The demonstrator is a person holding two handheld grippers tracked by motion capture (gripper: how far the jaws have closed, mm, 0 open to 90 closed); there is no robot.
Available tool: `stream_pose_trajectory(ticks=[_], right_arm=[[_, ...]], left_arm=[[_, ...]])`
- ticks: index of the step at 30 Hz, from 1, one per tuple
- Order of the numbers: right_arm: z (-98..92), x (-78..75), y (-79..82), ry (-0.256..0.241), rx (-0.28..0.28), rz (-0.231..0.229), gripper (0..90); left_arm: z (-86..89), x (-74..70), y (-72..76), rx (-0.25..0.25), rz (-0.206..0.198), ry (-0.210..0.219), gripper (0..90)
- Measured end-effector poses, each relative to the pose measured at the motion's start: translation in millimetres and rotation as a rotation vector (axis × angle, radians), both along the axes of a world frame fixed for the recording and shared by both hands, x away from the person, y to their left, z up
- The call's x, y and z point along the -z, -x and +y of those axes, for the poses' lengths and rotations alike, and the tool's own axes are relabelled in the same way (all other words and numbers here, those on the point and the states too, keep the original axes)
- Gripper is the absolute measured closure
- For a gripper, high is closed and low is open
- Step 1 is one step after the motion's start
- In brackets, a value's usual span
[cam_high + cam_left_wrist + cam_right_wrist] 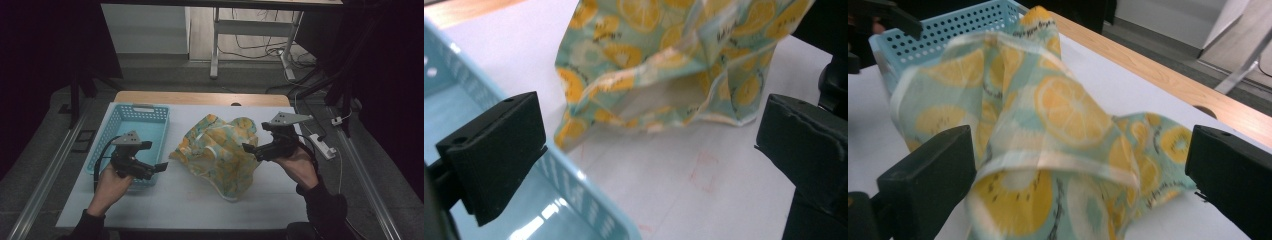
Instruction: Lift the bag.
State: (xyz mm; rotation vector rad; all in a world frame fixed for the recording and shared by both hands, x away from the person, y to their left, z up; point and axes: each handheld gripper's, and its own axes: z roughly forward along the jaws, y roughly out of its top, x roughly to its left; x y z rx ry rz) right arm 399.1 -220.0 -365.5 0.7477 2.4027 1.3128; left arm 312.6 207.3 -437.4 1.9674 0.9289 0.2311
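We are judging this as the reach-in before a grasp: the cloth (220, 152) is lying crumpled at the table's (165, 200) centre. Our right hand-held gripper (248, 148), released, is straddling its 3 o'clock edge and needs only to close. Our left hand-held gripper (162, 166), also released, is hovering at 9 o'clock over the basket (142, 125), which looks empty.

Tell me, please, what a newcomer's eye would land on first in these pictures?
The crumpled lemon-print cloth in the middle of the white table. Next, the light blue basket at its left, and the two black grippers, left and right, both open, flanking the cloth.
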Motion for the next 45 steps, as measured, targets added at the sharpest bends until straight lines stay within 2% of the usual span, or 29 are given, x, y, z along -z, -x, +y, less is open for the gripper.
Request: stream_pose_trajectory(ticks=[14, 19, 21, 23, 29, 39, 45], right_arm=[[-42.4, 31.2, 29.8, -0.004, 0.095, 0.012, 0.0], [-56.0, 48.6, 38.6, 0.005, 0.138, 0.018, 0.0], [-61.3, 57.1, 42.3, 0.007, 0.156, 0.023, 0.0], [-66.3, 65.7, 45.8, 0.006, 0.169, 0.036, 0.0], [-77.8, 87.9, 55.8, 0.019, 0.206, 0.058, 0.0], [-90.7, 111.4, 68.9, 0.029, 0.245, 0.081, 0.0], [-95.4, 123.6, 73.3, 0.056, 0.263, 0.103, 0.0]], left_arm=[[29.5, 31.0, 40.5, -0.099, 0.051, 0.012, 0.0], [39.7, 42.0, 53.7, -0.137, 0.065, 0.013, 0.0], [42.7, 45.6, 59.3, -0.153, 0.061, 0.006, 0.0], [45.8, 46.7, 65.8, -0.173, 0.039, 0.004, 0.0], [53.3, 50.7, 83.1, -0.21, 0.045, -0.006, 0.0], [67.0, 71.1, 100.4, -0.263, 0.087, -0.018, 0.0], [72.7, 78.8, 107.0, -0.29, 0.103, -0.035, 0.0]])
